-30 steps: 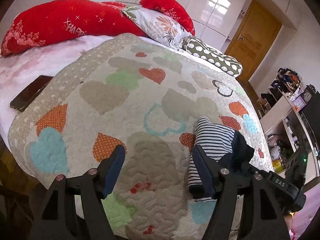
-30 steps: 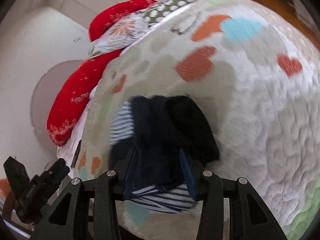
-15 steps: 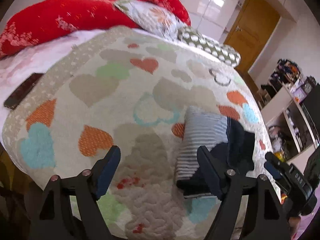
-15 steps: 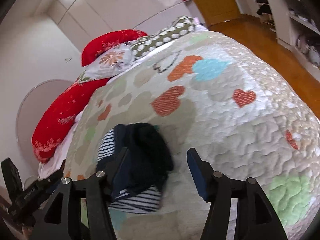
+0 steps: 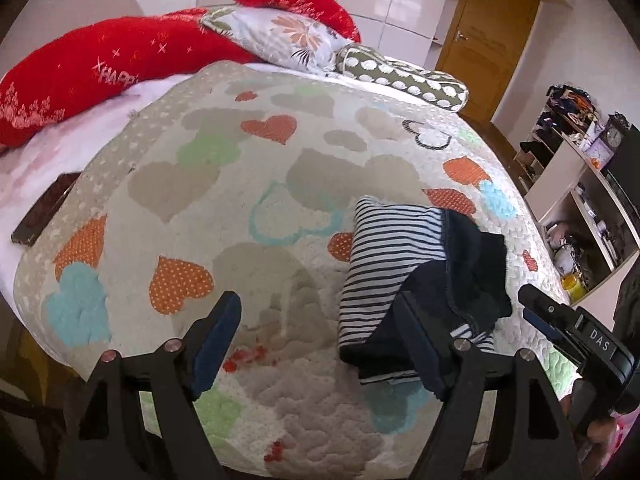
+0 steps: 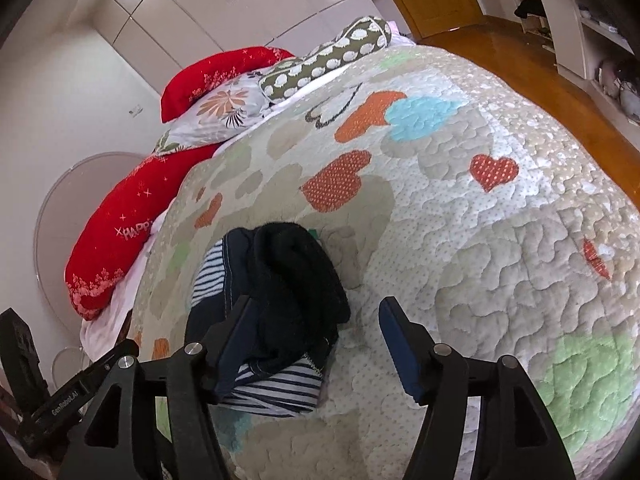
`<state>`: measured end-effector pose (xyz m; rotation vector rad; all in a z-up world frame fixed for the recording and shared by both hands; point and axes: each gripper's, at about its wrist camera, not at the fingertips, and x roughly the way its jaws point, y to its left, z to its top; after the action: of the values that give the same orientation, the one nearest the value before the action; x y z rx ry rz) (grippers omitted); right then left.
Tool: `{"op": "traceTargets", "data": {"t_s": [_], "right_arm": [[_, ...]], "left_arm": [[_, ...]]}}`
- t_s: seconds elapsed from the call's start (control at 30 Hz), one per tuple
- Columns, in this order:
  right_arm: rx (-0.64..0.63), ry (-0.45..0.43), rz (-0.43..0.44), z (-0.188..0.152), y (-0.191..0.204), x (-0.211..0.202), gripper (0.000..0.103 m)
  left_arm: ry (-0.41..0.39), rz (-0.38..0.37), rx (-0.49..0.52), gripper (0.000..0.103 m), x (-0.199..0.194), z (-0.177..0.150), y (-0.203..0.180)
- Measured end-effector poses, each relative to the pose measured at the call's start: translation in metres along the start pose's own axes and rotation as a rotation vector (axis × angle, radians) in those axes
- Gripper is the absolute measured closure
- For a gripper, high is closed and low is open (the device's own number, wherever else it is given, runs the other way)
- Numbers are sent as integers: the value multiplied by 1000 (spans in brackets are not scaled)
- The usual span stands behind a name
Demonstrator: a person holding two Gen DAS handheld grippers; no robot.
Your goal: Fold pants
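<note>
The folded pants, striped fabric with dark navy on top, lie as a small bundle on the heart-patterned quilt. My left gripper is open over bare quilt, and its right finger stands in front of the bundle's near left edge. In the right wrist view the pants lie just beyond my right gripper. Its jaws are opening; the bundle's near right part sits between them, and the pads do not press on it. The right gripper also shows at the left wrist view's right edge.
Red pillows, a floral pillow and a dotted bolster line the head of the bed. A dark phone lies by the quilt's left edge. Shelves, a wooden door and wooden floor lie to the right.
My right gripper has let go of the pants bundle, spread its jaws and drawn back a little. The left gripper has widened slightly and shifted sideways.
</note>
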<state>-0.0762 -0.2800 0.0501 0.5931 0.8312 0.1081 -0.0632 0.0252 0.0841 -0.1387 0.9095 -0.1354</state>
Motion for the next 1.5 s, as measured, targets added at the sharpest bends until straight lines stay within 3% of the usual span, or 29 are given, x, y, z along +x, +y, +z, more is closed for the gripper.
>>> {"op": "traceTargets", "data": {"t_s": [0.53, 1.5], "right_arm": [[15, 27, -20, -6, -2, 7, 34], [10, 54, -30, -14, -2, 18, 31]], "left_arm": [[10, 117, 64, 25, 6, -5, -6], [87, 110, 67, 25, 26, -14, -6]]}}
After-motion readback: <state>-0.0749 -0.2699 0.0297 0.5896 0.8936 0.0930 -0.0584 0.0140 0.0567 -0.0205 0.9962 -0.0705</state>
